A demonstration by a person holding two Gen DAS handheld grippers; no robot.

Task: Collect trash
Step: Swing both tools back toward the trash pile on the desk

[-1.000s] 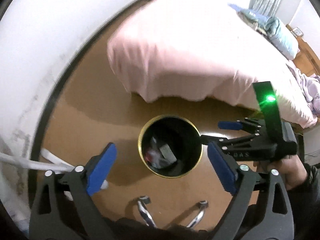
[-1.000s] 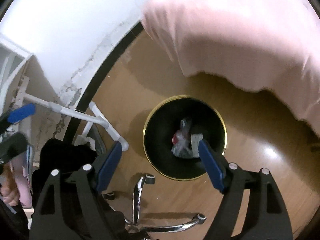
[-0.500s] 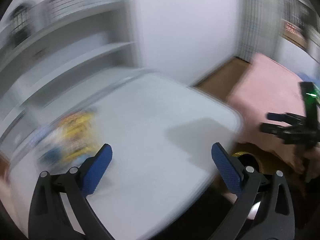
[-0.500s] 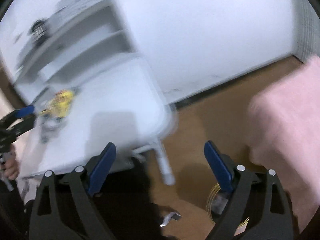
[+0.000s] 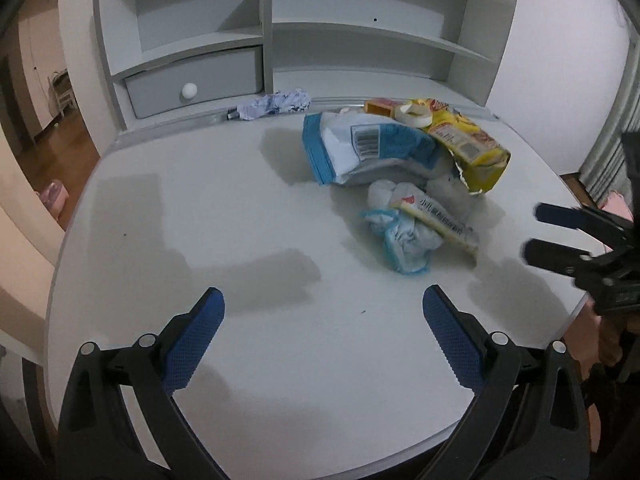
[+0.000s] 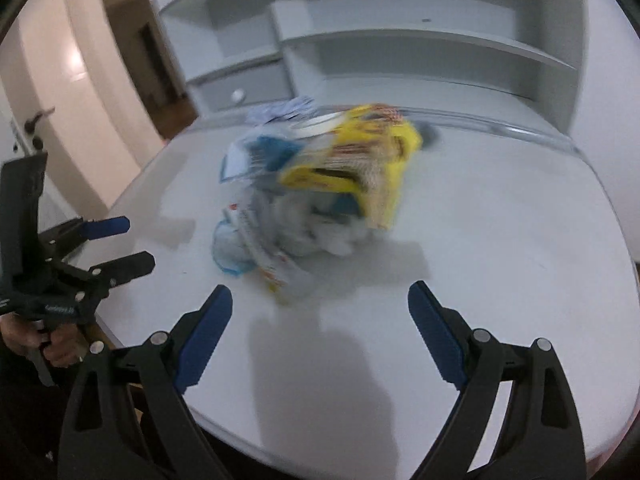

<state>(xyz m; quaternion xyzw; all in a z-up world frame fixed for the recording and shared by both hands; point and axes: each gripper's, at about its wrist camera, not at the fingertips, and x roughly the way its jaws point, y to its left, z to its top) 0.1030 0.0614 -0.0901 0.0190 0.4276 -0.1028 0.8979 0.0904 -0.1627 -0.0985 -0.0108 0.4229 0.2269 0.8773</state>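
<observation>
Left gripper (image 5: 323, 301): fingers spread wide, nothing between the blue cross-hatched pads (image 5: 191, 344), held above bare desk top. Right gripper (image 6: 320, 300): likewise released, pads (image 6: 203, 336) apart and empty; also seen from the left wrist at far right, side-on (image 5: 560, 240).

Desk (image 5: 200, 208): smooth pale grey top, rounded corners, matte with faint shadow patches.

Trash, heaped ahead and right of the left gripper, directly ahead of the right gripper (blurred in that view):
- Blue-and-white plastic bag (image 5: 368, 148), crinkled, glossy, barcode uppermost, lying flat.
- Yellow foil packet (image 5: 468, 140), torn open at the near end, resting against and partly over the blue bag; seen as a yellow smear in the right wrist view (image 6: 360, 160).
- Roll of pale tape (image 5: 414, 115), ring-shaped, atop the yellow packet.
- Crumpled white-and-light-blue wrapper (image 5: 404, 236), soft, wadded, nearest the left gripper, with a flat cream printed packet (image 5: 438, 220) lying across it.
- Crumpled bluish paper wad (image 5: 276, 105), apart from the heap, far ahead at the desk's rear edge.

Shelf unit (image 5: 360, 32) beyond the heap: grey open compartments, contents none visible. Small drawer (image 5: 196, 84), closed, round white knob.
</observation>
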